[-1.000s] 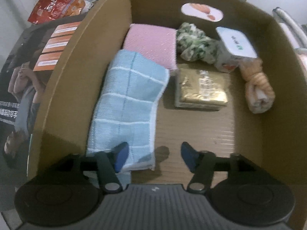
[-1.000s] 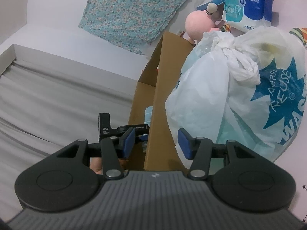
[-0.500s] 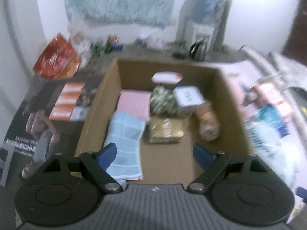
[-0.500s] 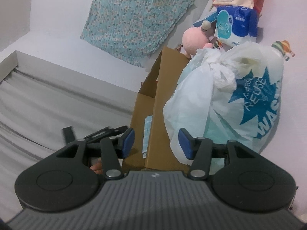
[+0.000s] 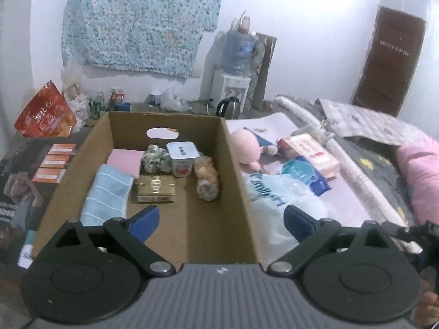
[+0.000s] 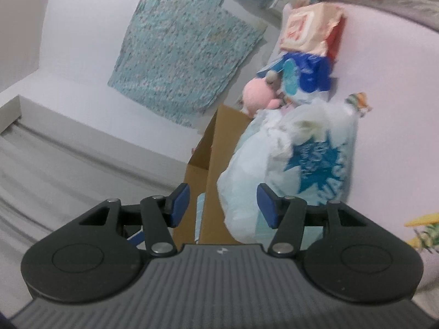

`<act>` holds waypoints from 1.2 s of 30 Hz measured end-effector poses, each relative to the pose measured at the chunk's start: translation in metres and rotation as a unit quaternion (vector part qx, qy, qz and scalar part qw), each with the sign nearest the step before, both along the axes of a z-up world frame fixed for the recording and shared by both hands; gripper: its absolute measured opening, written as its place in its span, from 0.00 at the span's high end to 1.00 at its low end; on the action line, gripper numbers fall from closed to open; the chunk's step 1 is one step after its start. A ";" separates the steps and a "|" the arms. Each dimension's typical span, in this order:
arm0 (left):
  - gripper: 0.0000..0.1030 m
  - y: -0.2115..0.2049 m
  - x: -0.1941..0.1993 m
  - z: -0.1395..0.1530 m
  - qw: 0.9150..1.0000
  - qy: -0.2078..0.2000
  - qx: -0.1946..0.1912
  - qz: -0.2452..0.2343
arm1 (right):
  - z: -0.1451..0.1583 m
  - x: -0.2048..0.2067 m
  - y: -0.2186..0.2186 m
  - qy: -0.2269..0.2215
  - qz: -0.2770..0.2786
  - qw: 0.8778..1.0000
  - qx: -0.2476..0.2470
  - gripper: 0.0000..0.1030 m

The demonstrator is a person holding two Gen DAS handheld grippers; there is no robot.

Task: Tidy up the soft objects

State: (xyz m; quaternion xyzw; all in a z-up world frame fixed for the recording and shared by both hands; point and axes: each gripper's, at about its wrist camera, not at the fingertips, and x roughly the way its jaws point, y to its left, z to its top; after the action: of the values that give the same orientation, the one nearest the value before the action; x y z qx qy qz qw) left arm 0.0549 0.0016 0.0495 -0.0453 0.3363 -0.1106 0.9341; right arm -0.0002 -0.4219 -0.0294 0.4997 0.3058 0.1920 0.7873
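Note:
An open cardboard box point(image 5: 233, 164) holds a folded blue towel point(image 5: 107, 194), a pink cloth point(image 5: 124, 160), a green-patterned scrunchie point(image 5: 156, 159), a gold packet point(image 5: 155, 189), a white cup point(image 5: 182, 159) and an orange rolled cloth point(image 5: 207, 182). My left gripper point(image 5: 221, 220) hangs above the box's near end, its jaws opening wide with nothing between them. My right gripper point(image 6: 222, 205) is also opening and empty, facing the box wall point(image 6: 216, 164) and a white plastic bag point(image 6: 288, 159). A pink plush toy point(image 5: 247, 148) lies to the right of the box.
On the bed beside the box lie a blue tissue pack point(image 5: 304, 174), a pink-and-white wipes pack point(image 5: 312, 150) and the white bag point(image 5: 274, 200). A pink pillow point(image 5: 422, 175) is at the right. A red snack bag point(image 5: 45, 115) and a water dispenser point(image 5: 236, 82) stand beyond.
My left gripper let go of the blue towel, opened wide and rose back out of the box. My right gripper opened slightly and swung, so the bag and packs shifted in its view.

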 end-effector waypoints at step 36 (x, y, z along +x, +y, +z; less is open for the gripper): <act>0.00 -0.109 -0.012 -0.021 0.992 0.030 -0.014 -0.124 | 0.035 -0.040 -0.052 -0.034 -0.105 0.992 -0.063 0.05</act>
State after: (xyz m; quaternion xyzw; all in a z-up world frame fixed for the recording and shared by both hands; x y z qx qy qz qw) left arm 0.0429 -0.1077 0.0283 -0.0196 0.3659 -0.2287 0.9019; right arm -0.0401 -0.4743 0.0051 0.4716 0.2364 0.1057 0.8429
